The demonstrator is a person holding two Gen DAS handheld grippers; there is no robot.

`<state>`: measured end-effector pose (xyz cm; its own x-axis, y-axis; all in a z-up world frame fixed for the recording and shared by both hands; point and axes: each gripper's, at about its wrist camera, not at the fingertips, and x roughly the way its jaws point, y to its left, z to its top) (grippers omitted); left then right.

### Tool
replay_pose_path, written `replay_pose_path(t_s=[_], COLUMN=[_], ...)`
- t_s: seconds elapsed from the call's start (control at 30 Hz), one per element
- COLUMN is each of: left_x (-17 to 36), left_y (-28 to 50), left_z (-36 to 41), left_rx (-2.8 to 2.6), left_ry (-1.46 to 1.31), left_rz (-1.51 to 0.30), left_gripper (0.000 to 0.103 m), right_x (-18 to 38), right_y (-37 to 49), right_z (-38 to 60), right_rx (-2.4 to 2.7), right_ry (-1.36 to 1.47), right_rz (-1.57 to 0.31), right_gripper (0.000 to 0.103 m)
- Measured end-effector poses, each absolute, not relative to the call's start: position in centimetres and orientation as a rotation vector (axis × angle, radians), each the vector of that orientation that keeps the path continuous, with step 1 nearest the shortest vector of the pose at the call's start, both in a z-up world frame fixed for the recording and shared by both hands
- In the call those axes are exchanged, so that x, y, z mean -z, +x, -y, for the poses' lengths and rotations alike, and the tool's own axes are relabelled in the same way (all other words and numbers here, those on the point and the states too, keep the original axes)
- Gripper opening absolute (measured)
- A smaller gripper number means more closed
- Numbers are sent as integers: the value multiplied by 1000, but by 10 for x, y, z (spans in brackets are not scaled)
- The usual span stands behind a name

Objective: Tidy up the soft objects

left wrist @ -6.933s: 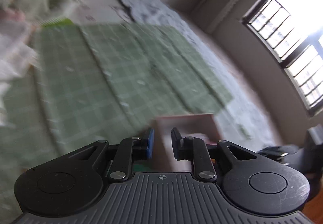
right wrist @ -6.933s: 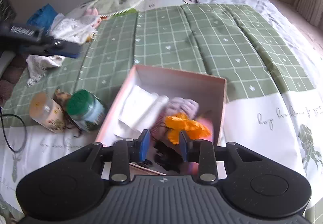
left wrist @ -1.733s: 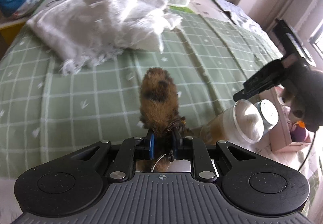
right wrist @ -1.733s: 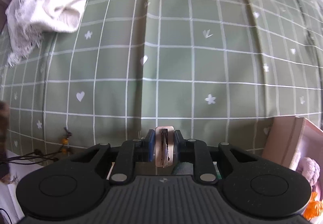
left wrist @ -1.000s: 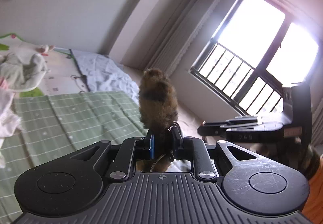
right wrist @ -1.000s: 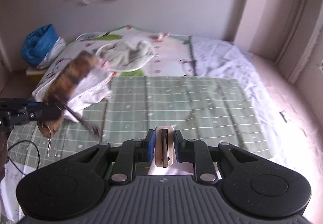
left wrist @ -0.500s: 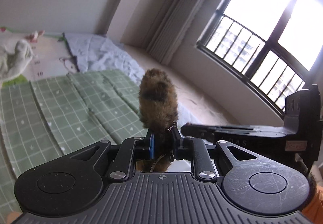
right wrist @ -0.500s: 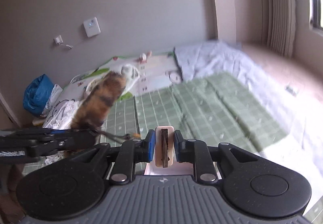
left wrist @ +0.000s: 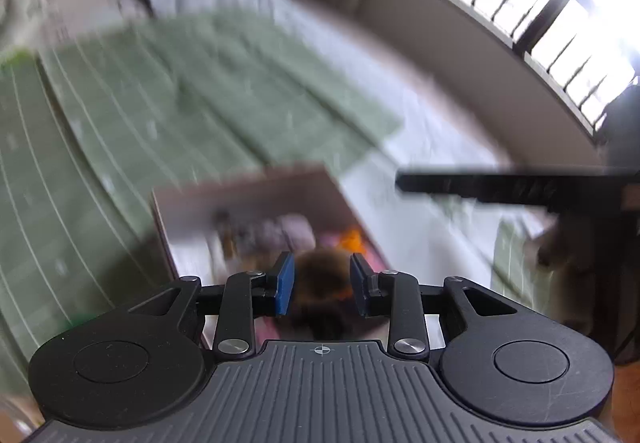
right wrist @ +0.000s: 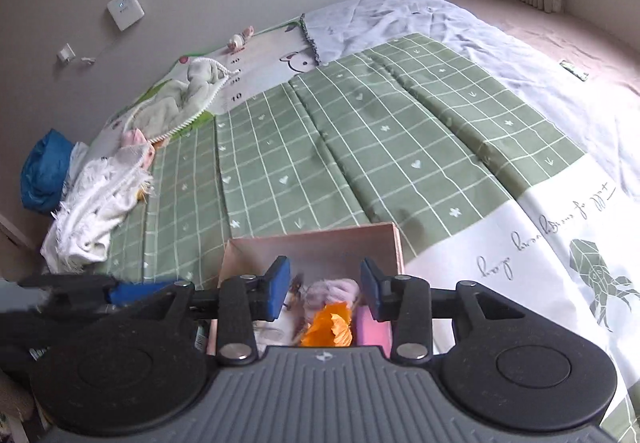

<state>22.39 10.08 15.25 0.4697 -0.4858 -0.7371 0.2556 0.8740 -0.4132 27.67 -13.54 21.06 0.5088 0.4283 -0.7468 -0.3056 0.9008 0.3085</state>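
Observation:
A pink cardboard box (right wrist: pixel 316 243) sits on the green checked bedspread and also shows, blurred, in the left wrist view (left wrist: pixel 244 199). It holds an orange soft item (right wrist: pixel 330 325), a lilac plush (right wrist: pixel 334 289) and a pink item (right wrist: pixel 372 329). My left gripper (left wrist: pixel 322 289) is open over the box; the brown furry toy (left wrist: pixel 320 283) lies blurred below and between its fingers. My right gripper (right wrist: pixel 325 289) is open and empty above the box's near end. The left gripper's tip (right wrist: pixel 120 293) shows at the left of the right wrist view.
A white fringed cloth (right wrist: pixel 100 203) lies at the bed's left edge, with a blue bag (right wrist: pixel 44 175) beyond it. A pale green garment (right wrist: pixel 176 103) lies near the wall. The right gripper's finger (left wrist: pixel 500 189) crosses the left wrist view. A barred window (left wrist: pixel 540 3) is at right.
My left gripper has opened and let go of the brown furry toy over the box. My right gripper has opened and the small flat item it held is gone. Both views tilted down.

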Motion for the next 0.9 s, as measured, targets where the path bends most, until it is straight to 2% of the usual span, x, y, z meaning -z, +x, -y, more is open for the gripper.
replay_pose_path(t_s=[0.1, 0.2, 0.23, 0.27, 0.33, 0.43, 0.57, 0.63, 0.73, 0.9], left_x=[-141, -152, -153, -148, -130, -84, -21, -11, -5, -3], left_y=[216, 184, 165, 141, 94, 44, 16, 4, 1, 7], left_z=[-103, -107, -104, -98, -85, -66, -43, -38, -28, -31], left_rx=[378, 360, 349, 325, 240, 138, 41, 2, -8, 7], left_ry=[-274, -186, -137, -90, -42, -71, -130, -118, -16, -6], left_rz=[-959, -804, -760, -719, -663, -686, -778, -717, -671, -667], left_gripper=[33, 33, 33, 33, 33, 34, 34, 34, 33, 32], right_x=[-205, -208, -206, -202, -186, -145, -76, -45, -30, -26], right_y=[271, 242, 228, 212, 174, 116, 72, 66, 46, 47], right_z=[137, 140, 142, 145, 151, 152, 144, 145, 147, 149], right_rx=[-428, -425, -426, -431, -438, -422, -364, -356, -345, -351], right_ry=[133, 77, 62, 55, 66, 43, -7, 8, -9, 6], right_rz=[-927, -854, -823, -789, -726, -691, -802, -872, -732, -724], right_gripper=[39, 40, 47, 58, 71, 72, 72, 73, 87, 94])
